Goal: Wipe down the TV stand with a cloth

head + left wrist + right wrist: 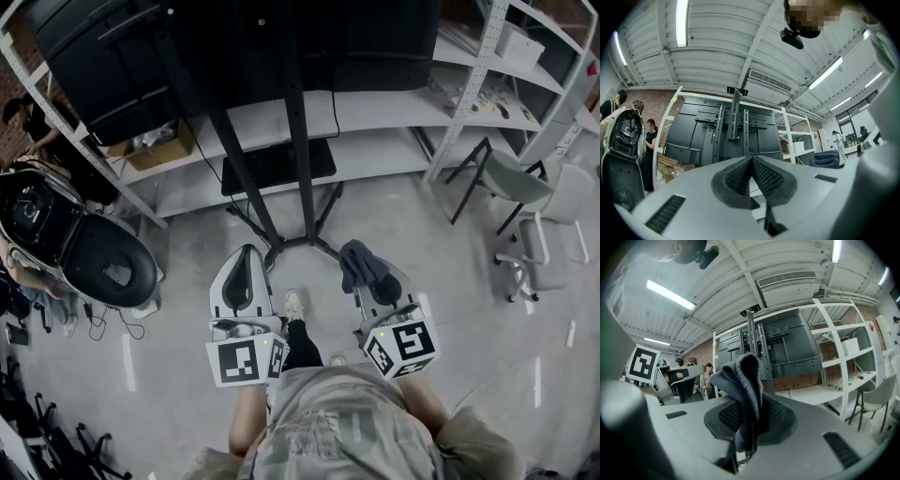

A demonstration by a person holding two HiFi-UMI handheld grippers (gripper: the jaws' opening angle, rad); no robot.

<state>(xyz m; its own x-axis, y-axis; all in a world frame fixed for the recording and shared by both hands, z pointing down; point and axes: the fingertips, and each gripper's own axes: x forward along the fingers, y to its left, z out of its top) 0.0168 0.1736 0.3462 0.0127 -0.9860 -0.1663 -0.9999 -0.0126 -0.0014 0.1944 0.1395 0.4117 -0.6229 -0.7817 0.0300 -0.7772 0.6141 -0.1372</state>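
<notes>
The black TV stand (pixel 291 141) rises just ahead of me, its base legs (pixel 302 244) on the floor and a dark shelf (pixel 277 165) behind its posts. It fills the left gripper view as dark panels on posts (pixel 736 126) and shows in the right gripper view (pixel 761 350). My right gripper (pixel 367 274) is shut on a dark grey-blue cloth (pixel 362 263), which stands bunched up between the pads (pixel 743 394). My left gripper (pixel 242 281) is shut with nothing in it, its ribbed pads (pixel 761 177) pressed together. Both are held short of the stand's base.
White metal shelving (pixel 487 66) stands at the right and behind the stand. A grey chair (pixel 548 225) and a dark-legged chair (pixel 497 178) are at the right. A black machine (pixel 70 239) and people (pixel 628 136) are at the left. A cardboard box (pixel 159 145) sits under the shelf.
</notes>
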